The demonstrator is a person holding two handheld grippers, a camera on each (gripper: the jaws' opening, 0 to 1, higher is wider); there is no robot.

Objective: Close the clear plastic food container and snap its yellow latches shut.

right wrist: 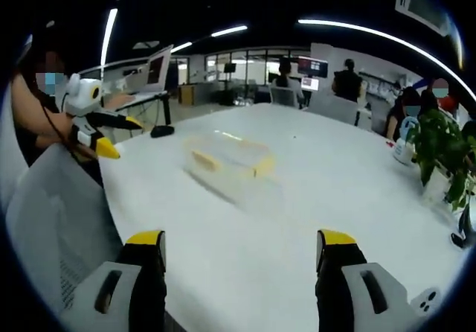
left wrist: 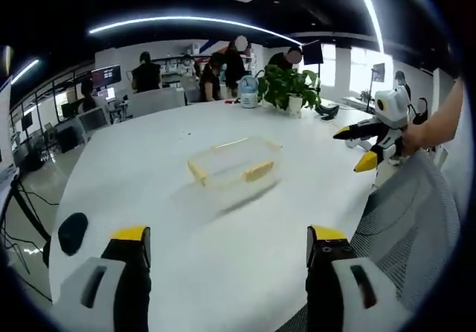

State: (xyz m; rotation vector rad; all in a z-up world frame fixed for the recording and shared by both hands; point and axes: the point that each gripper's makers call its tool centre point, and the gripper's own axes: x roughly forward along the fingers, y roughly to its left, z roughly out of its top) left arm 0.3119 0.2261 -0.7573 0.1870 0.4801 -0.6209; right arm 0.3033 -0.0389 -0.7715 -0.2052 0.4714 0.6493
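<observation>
White office table (left wrist: 223,257) carries the clear food container (left wrist: 234,162) near its middle, yellow latches (left wrist: 258,171) showing on its sides; whether the lid is seated is too blurred to tell. Both grippers hang well short of it, the left gripper (left wrist: 230,250) and right gripper (right wrist: 242,254) each spread wide and empty. Best to approach from opposite ends, press the lid level first, then push each latch down. A potted plant (left wrist: 288,86) stands at the far edge.
</observation>
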